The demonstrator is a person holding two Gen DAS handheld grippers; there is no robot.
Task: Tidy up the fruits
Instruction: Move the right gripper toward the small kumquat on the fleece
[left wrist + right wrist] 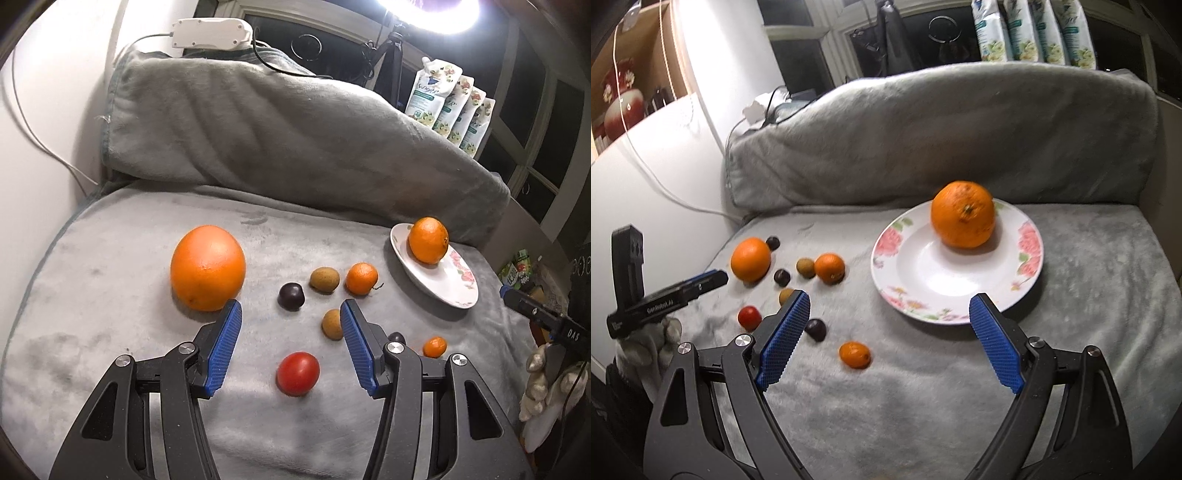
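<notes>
An orange (pixel 963 214) rests on the flowered white plate (pixel 960 280) at the right of the grey blanket. Loose fruit lies left of the plate: a large orange (pixel 207 267), a mandarin (pixel 361 278), a kiwi-brown fruit (pixel 324 279), a dark plum (pixel 291 295), another brown fruit (pixel 331 324), a red tomato (pixel 298 373) and a small kumquat (pixel 854 355). My left gripper (pixel 291 309) is open above the tomato, nothing between its fingers. The right gripper (pixel 888 304) stands wide open before the plate's near rim, with nothing in it.
A rolled grey blanket (pixel 280 129) forms a wall behind the fruit. Several refill pouches (pixel 448 107) stand by the dark window. A second dark plum (pixel 815 329) lies near the right gripper's left finger. A white wall with a cable borders the left side.
</notes>
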